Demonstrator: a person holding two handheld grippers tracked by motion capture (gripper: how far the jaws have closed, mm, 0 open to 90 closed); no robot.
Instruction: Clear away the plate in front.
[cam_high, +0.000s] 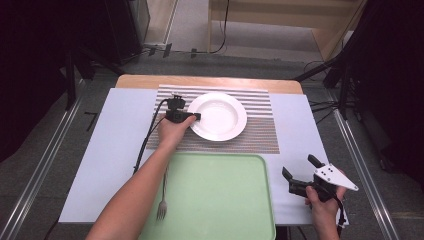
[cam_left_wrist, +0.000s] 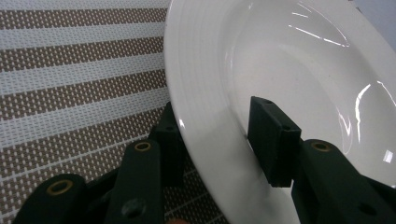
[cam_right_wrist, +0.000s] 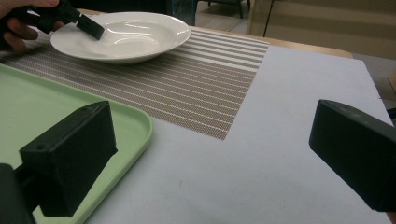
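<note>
Straddling the near-left rim of the plate (cam_high: 218, 116), the left gripper (cam_high: 196, 116) has one jaw under the rim and the other over it, inside the bowl. In the left gripper view, the upper pad lies on the white inner slope of the plate (cam_left_wrist: 289, 70), while the lower pad sits tucked beneath the edge against the mat (cam_left_wrist: 79, 79). Whether both pads are pressing firmly cannot be told for sure, but the rim runs right between them and they look closed onto it.

The plate rests flat on the striped mat (cam_high: 260, 131), toward its left half, on the white table (cam_high: 120, 130). The left hand (cam_high: 175, 131) wraps the gripper body, with its cable trailing back along the forearm.

Nearer the person, a green tray (cam_high: 220, 195) lies just below the mat; a fork (cam_high: 162, 207) rests at its left edge, partly under the forearm.

At the table's lower right corner, the right gripper (cam_high: 300, 172) is held off to the side, well apart from the plate. Its jaws are spread wide with nothing between them, as the right gripper view shows: bare table (cam_right_wrist: 261, 154) between the pads, the tray (cam_right_wrist: 135, 126) corner at left, the plate (cam_right_wrist: 126, 35) far off.
</note>
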